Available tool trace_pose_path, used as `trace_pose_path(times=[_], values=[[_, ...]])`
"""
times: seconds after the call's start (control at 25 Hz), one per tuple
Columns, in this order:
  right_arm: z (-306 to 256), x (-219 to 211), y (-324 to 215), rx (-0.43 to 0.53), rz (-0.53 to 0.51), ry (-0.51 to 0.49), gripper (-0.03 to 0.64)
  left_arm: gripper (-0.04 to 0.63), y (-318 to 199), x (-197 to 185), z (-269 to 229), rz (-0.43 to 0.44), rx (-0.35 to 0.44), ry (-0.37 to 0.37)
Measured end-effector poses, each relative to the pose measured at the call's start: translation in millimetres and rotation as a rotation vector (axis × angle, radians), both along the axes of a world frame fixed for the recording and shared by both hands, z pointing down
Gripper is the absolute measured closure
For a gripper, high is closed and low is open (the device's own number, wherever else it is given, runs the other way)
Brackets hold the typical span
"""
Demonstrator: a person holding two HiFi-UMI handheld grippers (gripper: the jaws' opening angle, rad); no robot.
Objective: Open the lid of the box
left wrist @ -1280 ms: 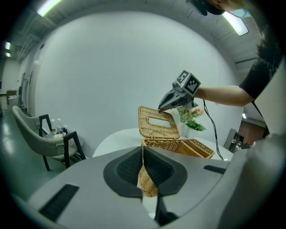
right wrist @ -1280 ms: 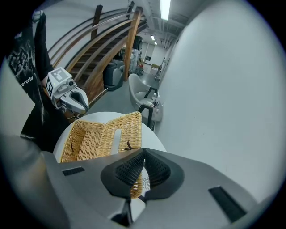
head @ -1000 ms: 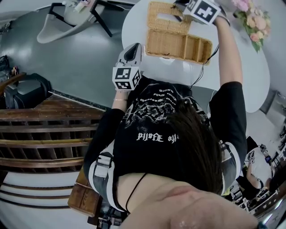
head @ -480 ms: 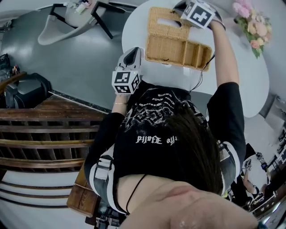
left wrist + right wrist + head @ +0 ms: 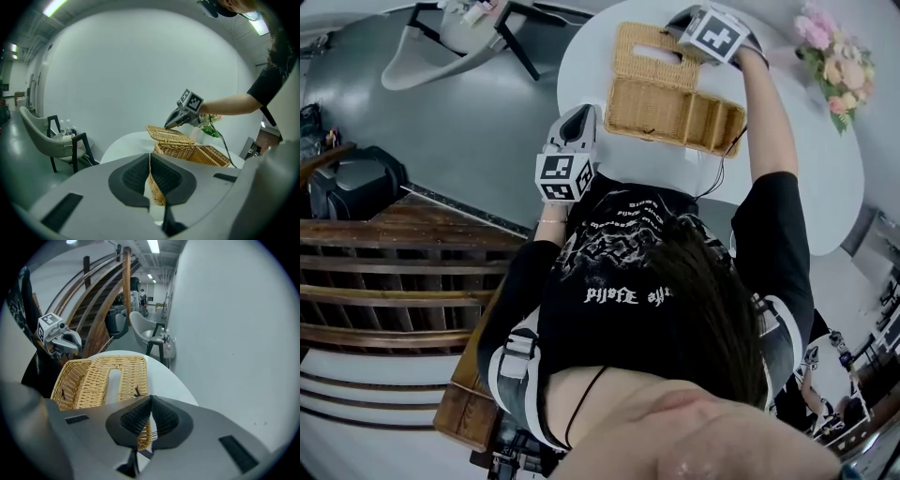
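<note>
While the person bends over the round white table (image 5: 797, 178), the wicker box (image 5: 675, 105) sits on the table's left part with its inside showing, split by a divider; its lid (image 5: 649, 45) is already swung up and back from the far side. The right gripper (image 5: 680, 17) reaches over from the right, arm stretched across the table; its jaws are pinched on the lid's free rim, near the long slot in the weave, and hold it raised. The left gripper (image 5: 577, 114) hangs just off the table's near edge, close to the box's left corner but apart from it; its jaws are pressed together, nothing caught in them. Pink flowers (image 5: 834, 42) stand at the table's right side; a grey chair (image 5: 441, 47) is well off to the left.
</note>
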State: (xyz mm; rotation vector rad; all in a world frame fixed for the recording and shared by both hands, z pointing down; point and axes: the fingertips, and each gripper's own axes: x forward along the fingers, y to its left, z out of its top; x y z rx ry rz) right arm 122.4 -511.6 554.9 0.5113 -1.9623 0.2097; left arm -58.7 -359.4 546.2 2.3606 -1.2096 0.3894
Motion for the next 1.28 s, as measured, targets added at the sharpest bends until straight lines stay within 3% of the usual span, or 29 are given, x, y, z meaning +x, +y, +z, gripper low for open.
trace_pose_path(times=[0.4, 0.88, 1.16, 1.28], values=[[26.3, -8.8, 8.2, -0.107, 0.009, -0.033, 0.583, 0.571, 0.3, -2.9, 5.2, -0.02, -0.017, -0.014], [39.4, 5.5, -2.8, -0.104, 0.086, -0.005, 0.574, 0.571, -0.3, 0.9, 6.3, -0.03, -0.029, -0.005], [-14.4, 14.3, -29.3, 0.004, 0.271, -0.226, 0.509, 0.571, 3.5, 3.8, 3.5, -0.025, -0.02, 0.007], [-51.1, 13.7, -29.6, 0.059, 0.344, -0.386, 0.5, 0.571, 3.9, 4.0, -5.3, -0.03, -0.006, 0.034]])
